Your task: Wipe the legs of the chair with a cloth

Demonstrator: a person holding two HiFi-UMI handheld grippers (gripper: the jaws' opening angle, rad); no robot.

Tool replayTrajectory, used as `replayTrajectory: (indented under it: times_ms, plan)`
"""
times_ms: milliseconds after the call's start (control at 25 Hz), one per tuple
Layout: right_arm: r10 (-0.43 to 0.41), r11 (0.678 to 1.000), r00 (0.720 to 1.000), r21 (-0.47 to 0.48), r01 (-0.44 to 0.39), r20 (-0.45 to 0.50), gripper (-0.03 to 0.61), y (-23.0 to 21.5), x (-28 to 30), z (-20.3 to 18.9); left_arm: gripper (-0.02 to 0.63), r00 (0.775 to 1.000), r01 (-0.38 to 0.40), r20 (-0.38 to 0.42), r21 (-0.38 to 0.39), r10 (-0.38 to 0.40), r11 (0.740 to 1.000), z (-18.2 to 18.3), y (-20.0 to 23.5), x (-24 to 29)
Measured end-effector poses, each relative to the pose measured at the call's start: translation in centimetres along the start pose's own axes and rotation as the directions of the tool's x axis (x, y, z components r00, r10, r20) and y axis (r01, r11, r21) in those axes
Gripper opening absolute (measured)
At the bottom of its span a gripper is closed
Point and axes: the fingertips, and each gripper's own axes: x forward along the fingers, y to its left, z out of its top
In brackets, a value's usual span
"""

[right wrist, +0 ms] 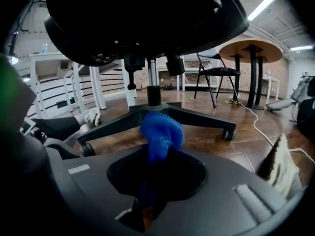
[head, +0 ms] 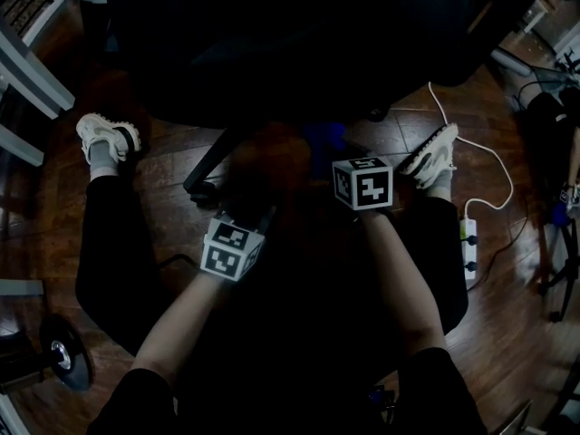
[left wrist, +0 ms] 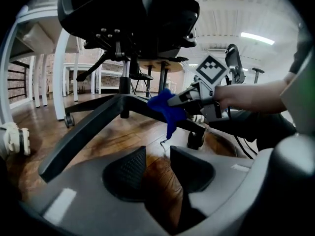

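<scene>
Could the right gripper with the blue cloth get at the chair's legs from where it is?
Probably yes. The right gripper holds the blue cloth close before the chair legs, with nothing between them; the left gripper view shows the cloth hanging beside one leg.

— Any words, brands or numbers at your end?
— None I can read. I only see black-and-white square patterns on the left marker cube (head: 233,247) and the right marker cube (head: 362,182), no letters or digits.

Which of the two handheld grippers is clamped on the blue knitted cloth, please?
The right gripper: its jaws pinch the blue knitted cloth, whereas the left gripper has its jaws apart, with only wooden floor between them.
</scene>
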Motion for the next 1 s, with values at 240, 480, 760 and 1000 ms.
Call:
replayTrajectory:
  times_ms: [240,480,760,1000]
  plan:
    - [0.012,1.000,0.999,-0.008,-0.012,-0.036,0.083,-1.5,-3.2,-4.0,0.156,1.000,-0.018,0.008,-0.015,0.018,1.000,0.4,-0.1,0.7]
    - [0.033,0.996,0.998,0.082,-0.028,-0.053,0.083,-2.9,-6.1,-7.4,0.156,0.999,-0.049,0.017,-0.044,0.050,0.998,0.8,2.1,-0.6]
    - [0.103,0.970,0.994,0.226,-0.091,-0.043,0.083,-3.6,-7.5,-8.6,0.156,1.000,-0.014,0.006,-0.033,0.014,0.999,0.7,0.2,0.0]
    - [0.217,0.971,0.972,0.080,-0.224,0.089,0.083,-2.9,-6.4,-2.4,0.156,0.999,0.042,-0.020,0.068,-0.041,0.997,1.9,-2.1,0.9]
